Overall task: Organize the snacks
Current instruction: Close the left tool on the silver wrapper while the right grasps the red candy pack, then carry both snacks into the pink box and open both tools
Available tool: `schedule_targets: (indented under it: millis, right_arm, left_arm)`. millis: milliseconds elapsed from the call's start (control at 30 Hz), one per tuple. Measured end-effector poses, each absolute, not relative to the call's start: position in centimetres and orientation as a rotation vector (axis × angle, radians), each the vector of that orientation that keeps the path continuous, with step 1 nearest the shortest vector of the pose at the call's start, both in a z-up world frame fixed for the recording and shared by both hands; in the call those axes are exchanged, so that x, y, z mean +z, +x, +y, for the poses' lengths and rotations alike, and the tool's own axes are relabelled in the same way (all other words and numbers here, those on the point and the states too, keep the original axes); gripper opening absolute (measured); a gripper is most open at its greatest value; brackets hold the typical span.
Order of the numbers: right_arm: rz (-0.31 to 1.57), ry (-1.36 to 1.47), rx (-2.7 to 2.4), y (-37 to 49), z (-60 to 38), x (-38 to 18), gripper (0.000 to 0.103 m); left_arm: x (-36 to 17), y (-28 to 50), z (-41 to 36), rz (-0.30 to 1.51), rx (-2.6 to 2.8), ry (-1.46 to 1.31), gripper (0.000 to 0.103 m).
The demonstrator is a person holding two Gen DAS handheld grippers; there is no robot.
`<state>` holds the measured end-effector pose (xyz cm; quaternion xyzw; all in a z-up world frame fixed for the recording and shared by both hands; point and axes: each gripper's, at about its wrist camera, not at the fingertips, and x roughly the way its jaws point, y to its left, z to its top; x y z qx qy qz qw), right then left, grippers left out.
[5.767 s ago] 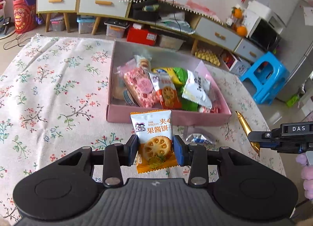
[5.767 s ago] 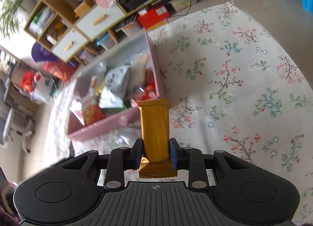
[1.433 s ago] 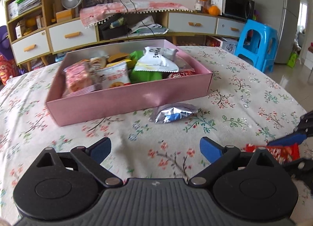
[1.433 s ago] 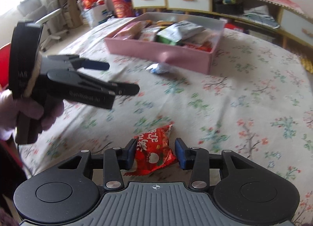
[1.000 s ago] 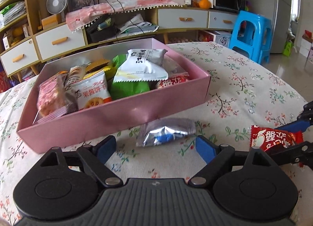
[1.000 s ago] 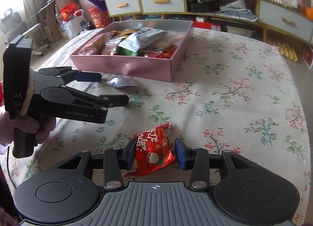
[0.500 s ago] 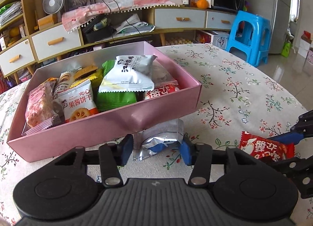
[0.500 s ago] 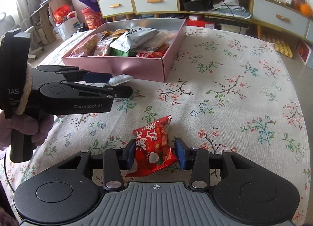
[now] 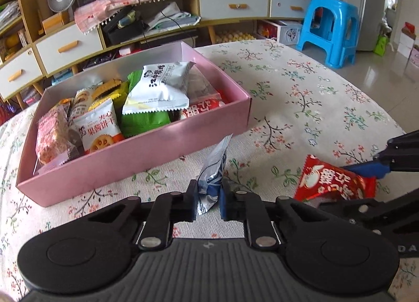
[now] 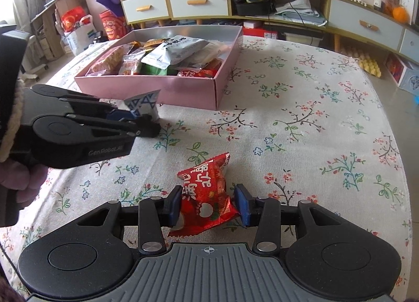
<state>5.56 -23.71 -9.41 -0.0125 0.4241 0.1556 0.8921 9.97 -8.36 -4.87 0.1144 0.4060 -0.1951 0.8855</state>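
The rectangular pink cardboard box [image 9: 146, 155], ahead and left of the left tool [image 9: 208, 201], holds crinkled snack packets, including a white pouch [image 9: 159, 87] lying on a green one [image 9: 142, 120]. The left tool pinches a silver-blue foil packet [image 9: 213, 171] upright. The right tool [image 10: 209, 206] clamps a glossy red packet [image 10: 205, 197] above the floral cloth surface [image 10: 314, 124].

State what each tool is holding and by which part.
Left tool: silver packet, pinched at its lower end. Right tool: red packet, gripped across its near half, by the side edges.
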Motion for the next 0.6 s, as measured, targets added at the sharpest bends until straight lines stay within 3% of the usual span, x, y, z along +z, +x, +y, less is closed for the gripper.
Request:
schedule_targets:
  millis: [600]
  right_arm:
    - [0.932,0.04,0.249,6.7,-23.0,-8.8,0.041]
  left_arm:
    - [-3.4,9.8,-5.4,0.922,-0.452,0.054,0.012]
